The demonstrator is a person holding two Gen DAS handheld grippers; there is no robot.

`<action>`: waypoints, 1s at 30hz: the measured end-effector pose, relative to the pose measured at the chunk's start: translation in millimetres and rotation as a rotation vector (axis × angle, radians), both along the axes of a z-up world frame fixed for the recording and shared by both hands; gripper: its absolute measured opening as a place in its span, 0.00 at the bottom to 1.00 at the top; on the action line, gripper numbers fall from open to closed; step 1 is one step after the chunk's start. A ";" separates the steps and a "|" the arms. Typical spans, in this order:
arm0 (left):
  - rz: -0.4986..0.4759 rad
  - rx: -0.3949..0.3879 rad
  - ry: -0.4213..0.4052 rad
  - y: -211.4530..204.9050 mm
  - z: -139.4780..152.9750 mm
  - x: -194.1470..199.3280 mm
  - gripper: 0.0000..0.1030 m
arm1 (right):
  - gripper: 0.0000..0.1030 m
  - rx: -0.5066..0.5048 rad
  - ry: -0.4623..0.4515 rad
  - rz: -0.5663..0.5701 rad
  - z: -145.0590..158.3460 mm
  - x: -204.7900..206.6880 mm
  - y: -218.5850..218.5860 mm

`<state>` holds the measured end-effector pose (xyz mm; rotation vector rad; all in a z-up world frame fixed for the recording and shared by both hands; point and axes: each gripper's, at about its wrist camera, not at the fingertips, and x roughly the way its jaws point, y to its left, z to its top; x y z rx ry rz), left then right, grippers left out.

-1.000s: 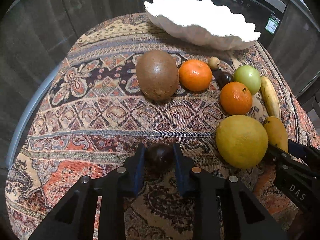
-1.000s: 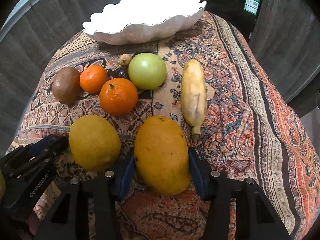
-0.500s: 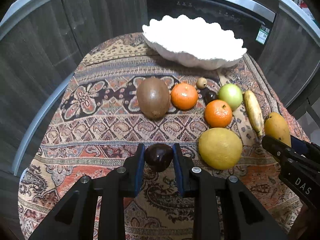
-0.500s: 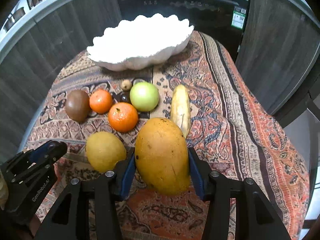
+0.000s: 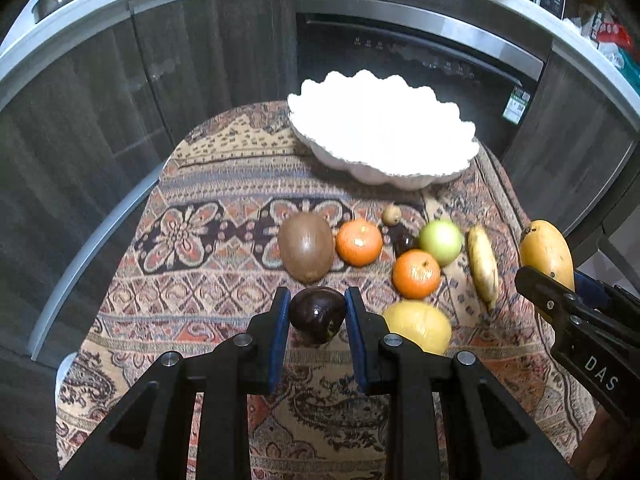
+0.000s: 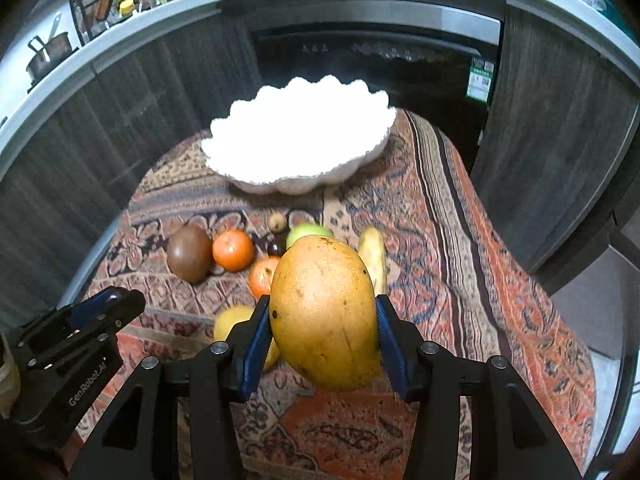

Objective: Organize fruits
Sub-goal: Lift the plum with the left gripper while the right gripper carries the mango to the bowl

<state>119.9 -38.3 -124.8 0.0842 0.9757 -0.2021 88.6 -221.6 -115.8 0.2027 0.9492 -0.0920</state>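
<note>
My left gripper [image 5: 317,312] is shut on a dark purple round fruit [image 5: 317,314] and holds it above the patterned cloth. My right gripper [image 6: 322,320] is shut on a yellow-orange mango [image 6: 324,312], lifted well off the table; the mango also shows at the right of the left wrist view [image 5: 546,254]. The white scalloped bowl [image 5: 384,168] stands empty at the table's far end. On the cloth lie a brown fruit [image 5: 306,252], two oranges [image 5: 359,242] [image 5: 416,274], a green apple [image 5: 441,241], a banana [image 5: 483,266] and a big yellow citrus [image 5: 418,326].
A small tan fruit [image 5: 391,214] and a small dark fruit [image 5: 405,243] lie near the bowl. Dark cabinets and an oven front [image 5: 420,52] stand behind the table. The table's left edge [image 5: 92,248] curves close by.
Both grippers have risen and pulled back with their fruit. The dark fruit and the mango left the cloth, and the whole table and bowl now show from higher up.
</note>
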 end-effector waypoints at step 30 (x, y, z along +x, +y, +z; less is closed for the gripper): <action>-0.030 -0.015 -0.101 -38.3 44.8 139.7 0.27 | 0.49 -0.032 -0.116 -0.038 34.5 128.5 -32.6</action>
